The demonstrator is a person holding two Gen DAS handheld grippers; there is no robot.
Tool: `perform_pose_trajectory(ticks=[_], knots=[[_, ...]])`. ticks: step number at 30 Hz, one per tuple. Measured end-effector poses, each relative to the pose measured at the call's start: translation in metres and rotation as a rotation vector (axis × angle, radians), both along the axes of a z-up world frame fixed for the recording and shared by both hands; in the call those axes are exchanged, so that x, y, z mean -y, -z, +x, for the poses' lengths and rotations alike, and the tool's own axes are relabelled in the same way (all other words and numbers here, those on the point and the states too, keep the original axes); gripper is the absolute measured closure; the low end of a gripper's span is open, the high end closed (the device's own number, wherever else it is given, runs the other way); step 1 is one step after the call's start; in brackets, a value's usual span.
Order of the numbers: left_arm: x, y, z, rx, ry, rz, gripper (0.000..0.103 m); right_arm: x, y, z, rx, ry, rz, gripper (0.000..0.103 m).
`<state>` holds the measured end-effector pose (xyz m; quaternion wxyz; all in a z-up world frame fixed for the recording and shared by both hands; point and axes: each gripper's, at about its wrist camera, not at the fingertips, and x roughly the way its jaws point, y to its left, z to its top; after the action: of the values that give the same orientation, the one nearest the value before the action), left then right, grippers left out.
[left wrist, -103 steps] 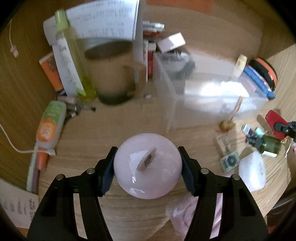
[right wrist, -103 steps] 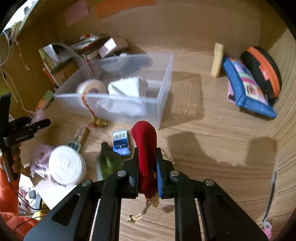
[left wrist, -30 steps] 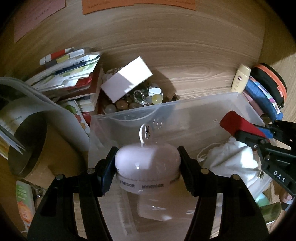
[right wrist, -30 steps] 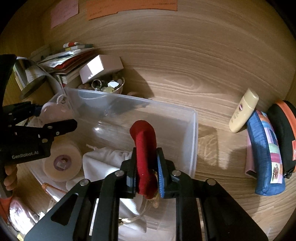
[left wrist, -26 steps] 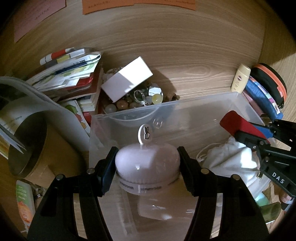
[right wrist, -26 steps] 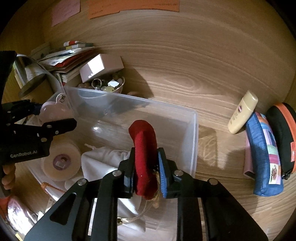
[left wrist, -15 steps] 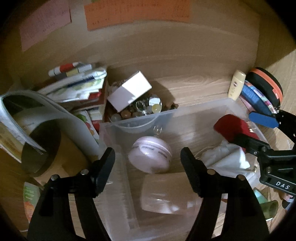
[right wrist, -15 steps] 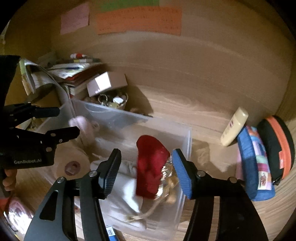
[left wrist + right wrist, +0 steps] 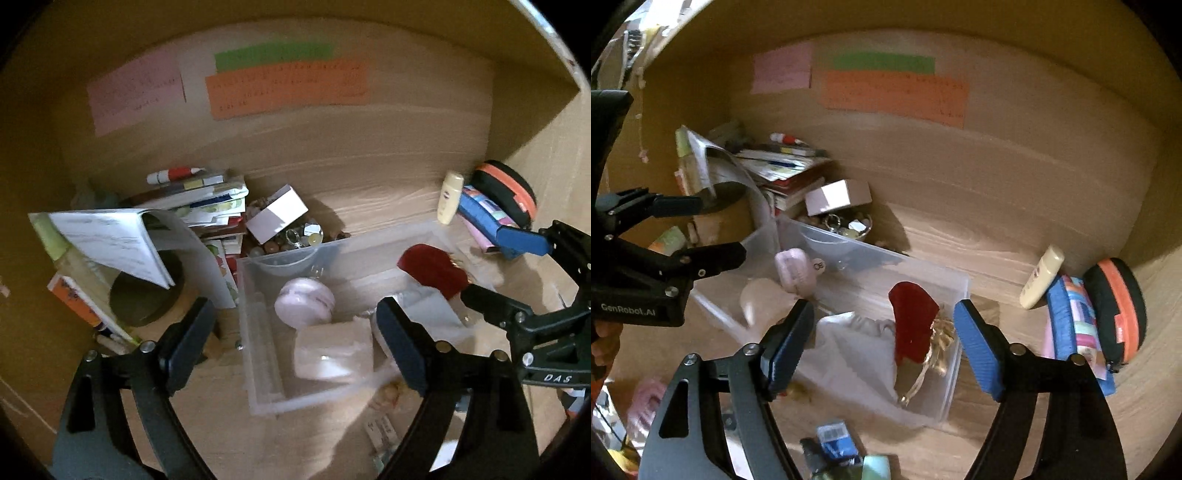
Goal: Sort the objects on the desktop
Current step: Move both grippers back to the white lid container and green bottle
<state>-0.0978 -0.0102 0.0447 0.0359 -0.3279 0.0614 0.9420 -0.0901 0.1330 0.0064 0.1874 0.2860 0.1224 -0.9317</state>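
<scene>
Your desk is seen from two wrist cameras, and everything here is placed against the clear bin at its middle. Far left of the bin, a curled open booklet droops over a dark round tub, with a stack of books behind them against the wooden back wall. Just behind the bin's back left corner sits a small bowl of trinkets with a white box lying across it. Your left gripper hangs above the bin's left end with its jaws spread wide; they have just been opening, and nothing is between the pads. Below it, inside the bin at the left end, lies the pink round case, beside a pale roll. Your right gripper hangs above the bin's right half, jaws also spread and just been opening, pressing on nothing. Under it, inside the bin near the right wall, the red pouch with its gold tassel rests on a white cloth bag. Right of the bin, well apart from it, a cream tube leans by the back wall, then a blue pencil case and a black and orange case. In front of the bin lie small blurred items, including a blue packet.
</scene>
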Motion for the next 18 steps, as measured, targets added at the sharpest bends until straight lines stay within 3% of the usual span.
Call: perform_pose_trajectory(ticks=[7,18], knots=[[0.009,0.002,0.03,0.03,0.009,0.056,0.013,-0.014,-0.011,0.036,-0.016,0.0,-0.043,0.028],[-0.002,0.023,0.093,0.037,0.067,0.013,0.013,-0.042,0.018,0.068,0.077,0.004,-0.051,0.028]])
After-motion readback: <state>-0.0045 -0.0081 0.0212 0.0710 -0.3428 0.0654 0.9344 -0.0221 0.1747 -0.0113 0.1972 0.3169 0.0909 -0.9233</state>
